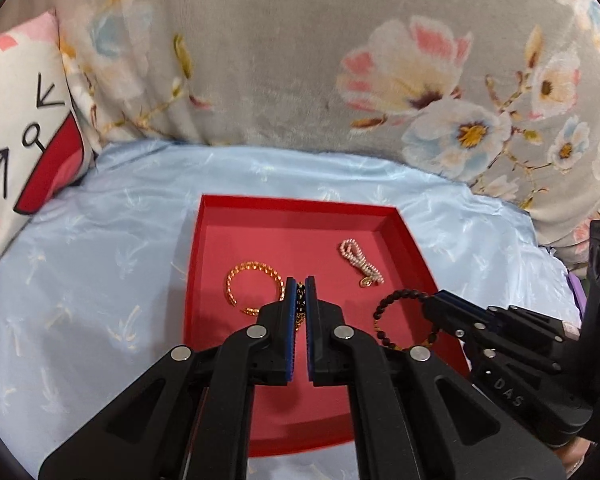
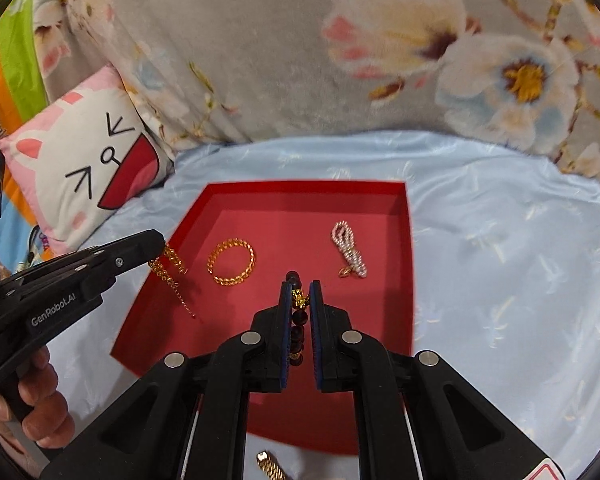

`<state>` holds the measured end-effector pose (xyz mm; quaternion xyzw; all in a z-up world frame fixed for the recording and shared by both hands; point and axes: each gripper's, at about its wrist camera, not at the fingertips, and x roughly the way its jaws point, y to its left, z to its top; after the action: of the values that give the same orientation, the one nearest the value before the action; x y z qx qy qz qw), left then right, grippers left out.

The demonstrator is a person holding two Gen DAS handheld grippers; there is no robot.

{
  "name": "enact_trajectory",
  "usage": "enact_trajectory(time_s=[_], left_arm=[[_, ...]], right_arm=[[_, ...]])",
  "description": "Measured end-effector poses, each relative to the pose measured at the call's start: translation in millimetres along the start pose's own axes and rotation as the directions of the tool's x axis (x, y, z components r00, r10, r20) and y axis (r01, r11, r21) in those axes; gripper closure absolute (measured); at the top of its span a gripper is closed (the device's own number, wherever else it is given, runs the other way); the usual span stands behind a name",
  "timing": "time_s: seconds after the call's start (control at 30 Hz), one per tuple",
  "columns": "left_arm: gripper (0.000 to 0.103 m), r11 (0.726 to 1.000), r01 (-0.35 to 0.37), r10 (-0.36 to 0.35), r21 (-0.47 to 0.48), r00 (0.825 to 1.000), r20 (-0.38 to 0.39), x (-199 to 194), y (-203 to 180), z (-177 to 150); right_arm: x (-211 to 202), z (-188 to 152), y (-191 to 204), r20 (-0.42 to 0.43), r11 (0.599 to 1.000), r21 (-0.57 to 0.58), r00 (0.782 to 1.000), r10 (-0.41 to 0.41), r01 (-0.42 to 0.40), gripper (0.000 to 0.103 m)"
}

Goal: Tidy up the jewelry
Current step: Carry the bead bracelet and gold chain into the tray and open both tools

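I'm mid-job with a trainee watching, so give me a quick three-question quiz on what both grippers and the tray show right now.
1. True or false: the red tray already has a gold bangle and a pearl bracelet lying in it.
2. What does the right gripper hold?
3. Which gripper holds the gold chain: A left, B right?

Key: 1 true. 2 the dark bead bracelet. 3 A, the left gripper.

Matte black gripper frames, silver round screws, blue finger pads, white "GenRobot.AI" lettering, bare-skinned hand.
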<state>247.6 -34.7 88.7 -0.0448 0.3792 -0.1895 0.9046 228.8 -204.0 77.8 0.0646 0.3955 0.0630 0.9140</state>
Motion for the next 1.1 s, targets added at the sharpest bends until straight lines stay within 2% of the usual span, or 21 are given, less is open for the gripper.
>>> enact_trajectory(time_s=[0.17,0.3,0.4,0.43,0.47,0.53,0.8,1.1], left_arm=[[0.100,0.999,-0.047,0.046,-0.007,0.998,-0.050,30.5,11.9,-6.7],[0.100,0.997,-0.073,0.072,-0.010,0.995,-0.074,46.6,19.8,-10.0],[0.098,0.996,-0.085,0.083,-0.013,0.994,-0.068,51.1,24.4,-12.8],[0.087,0.995,-0.095,0.094,-0.020,0.994,-0.060,50.2,26.4,-13.8],[0.070,0.995,-0.101,0.099,-0.023,0.994,-0.055,48.4,27.3,-14.0],[0.055,0.992,-0.124,0.124,-0.023,0.992,-0.018,39.8,28.7,-14.7],[0.055,0.983,-0.181,0.178,0.038,0.982,0.065,0.9,19.2,-29.0],[0.055,0.978,-0.204,0.200,0.040,0.975,0.095,-39.9,14.5,-65.8]], right_arm=[[35.3,-2.3,-1.2,-0.053,0.999,-0.017,0.998,-0.039,0.038,0.095],[47.7,-0.5,-4.7,-0.050,0.994,-0.039,0.993,-0.103,0.101,0.094],[50.1,0.0,-14.1,-0.040,0.992,-0.014,0.991,-0.128,0.128,0.090],[48.2,0.1,-17.4,-0.035,0.991,-0.006,0.990,-0.134,0.134,0.085],[45.1,-0.4,-19.8,-0.025,0.991,0.003,0.990,-0.136,0.136,0.083],[36.5,-2.3,-24.1,-0.003,0.991,0.022,0.991,-0.133,0.133,0.074],[-8.1,-25.6,-23.5,0.063,0.992,0.037,0.991,-0.121,0.119,0.070],[-51.1,-73.6,-11.2,0.067,0.992,0.007,0.990,-0.127,0.127,0.069]])
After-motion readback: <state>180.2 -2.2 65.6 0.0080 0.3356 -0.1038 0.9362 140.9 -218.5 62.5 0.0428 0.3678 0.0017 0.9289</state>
